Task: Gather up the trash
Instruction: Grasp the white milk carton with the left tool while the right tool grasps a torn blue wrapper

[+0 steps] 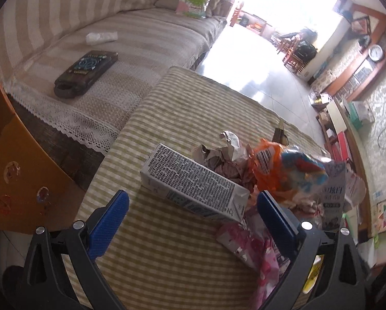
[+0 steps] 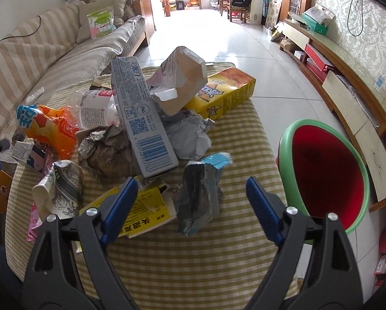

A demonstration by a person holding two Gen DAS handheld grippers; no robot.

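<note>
**Listener:** Right wrist view first, please. What is your tool doing?

**Operator:** My right gripper [image 2: 191,193] is spread wide and holds nothing. Directly between its blue fingers lies a crumpled silver foil wrapper [image 2: 199,201] on the striped tablecloth [image 2: 193,263]. Just left of it sits a torn yellow carton [image 2: 144,213], partly under my left finger. Beyond them is the trash heap: a long grey box [image 2: 141,118], crumpled paper [image 2: 190,134], a yellow snack box [image 2: 226,90]. Off the table's right edge stands a red bin with a green rim [image 2: 324,173], mouth open toward me.

**Listener:** And the other tool?

**Operator:** My left gripper [image 1: 193,206] is also wide open and empty, with a grey milk carton [image 1: 193,183] lying between its fingers, an orange snack bag [image 1: 278,165] behind it.

**Listener:** How would the wrapper handle?

**Operator:** I judge it very light, limp and slippery. I would pinch across its bunched middle, where the folds give some thickness; the loose edges would likely slide out.
</note>
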